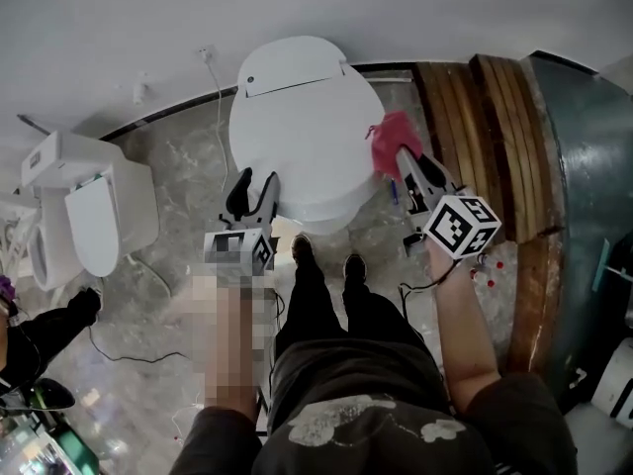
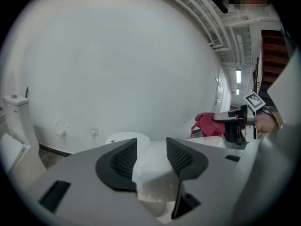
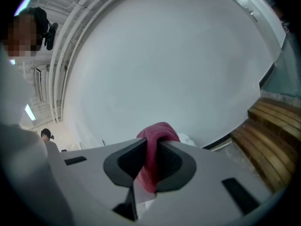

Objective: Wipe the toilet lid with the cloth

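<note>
A white toilet with its lid (image 1: 302, 137) closed stands in front of me in the head view. My right gripper (image 1: 404, 156) is shut on a red cloth (image 1: 393, 141), which hangs beside the lid's right edge. In the right gripper view the red cloth (image 3: 153, 161) is pinched between the two dark pads. My left gripper (image 1: 254, 181) is open at the lid's front left edge, nothing between its fingers. In the left gripper view its jaws (image 2: 150, 157) frame the white lid (image 2: 155, 166), with the red cloth (image 2: 205, 124) at the right.
A second white toilet (image 1: 94, 211) stands at the left. Wooden steps (image 1: 495, 137) and a dark wall rise at the right. A black cable (image 1: 119, 349) trails over the marble floor. My shoes (image 1: 326, 260) are just before the bowl. A wall socket (image 1: 206, 54) sits behind it.
</note>
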`<state>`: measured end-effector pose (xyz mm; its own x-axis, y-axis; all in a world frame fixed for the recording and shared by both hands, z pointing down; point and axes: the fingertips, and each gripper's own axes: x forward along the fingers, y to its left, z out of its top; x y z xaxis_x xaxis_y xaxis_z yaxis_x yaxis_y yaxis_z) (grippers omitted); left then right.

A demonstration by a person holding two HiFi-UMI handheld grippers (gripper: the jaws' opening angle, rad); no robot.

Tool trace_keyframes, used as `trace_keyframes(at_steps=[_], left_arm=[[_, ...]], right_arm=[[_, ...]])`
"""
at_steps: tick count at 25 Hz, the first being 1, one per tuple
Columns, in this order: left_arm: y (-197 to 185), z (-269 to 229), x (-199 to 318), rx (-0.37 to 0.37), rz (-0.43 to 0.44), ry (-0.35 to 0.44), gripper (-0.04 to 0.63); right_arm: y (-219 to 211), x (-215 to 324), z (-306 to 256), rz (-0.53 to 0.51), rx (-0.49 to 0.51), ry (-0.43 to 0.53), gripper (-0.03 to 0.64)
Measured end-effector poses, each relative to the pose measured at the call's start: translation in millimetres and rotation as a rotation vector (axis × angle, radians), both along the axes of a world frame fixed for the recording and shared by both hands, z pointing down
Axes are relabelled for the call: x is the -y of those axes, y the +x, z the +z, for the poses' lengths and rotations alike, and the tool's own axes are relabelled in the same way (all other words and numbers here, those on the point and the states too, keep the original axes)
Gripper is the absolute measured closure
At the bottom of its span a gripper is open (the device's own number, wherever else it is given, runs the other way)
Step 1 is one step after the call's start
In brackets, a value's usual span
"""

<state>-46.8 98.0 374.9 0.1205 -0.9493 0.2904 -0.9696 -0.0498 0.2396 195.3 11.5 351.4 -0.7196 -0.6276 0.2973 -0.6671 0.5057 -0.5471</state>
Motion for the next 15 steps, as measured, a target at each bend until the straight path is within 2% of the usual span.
trace_keyframes(at_steps=[5,15], left_arm=[[4.0,33.9,-21.1,0.001,-0.038,-0.028,0.380],[20.9,114.3,-59.2,-0.002,-0.078,-0.135,0.382]], right_arm=[[-3.1,-7.9,32.4,-0.042,-0.013,-0.012,0.568],[2.7,-37.5,104.3,-0.080,-0.035,-0.108,0.568]])
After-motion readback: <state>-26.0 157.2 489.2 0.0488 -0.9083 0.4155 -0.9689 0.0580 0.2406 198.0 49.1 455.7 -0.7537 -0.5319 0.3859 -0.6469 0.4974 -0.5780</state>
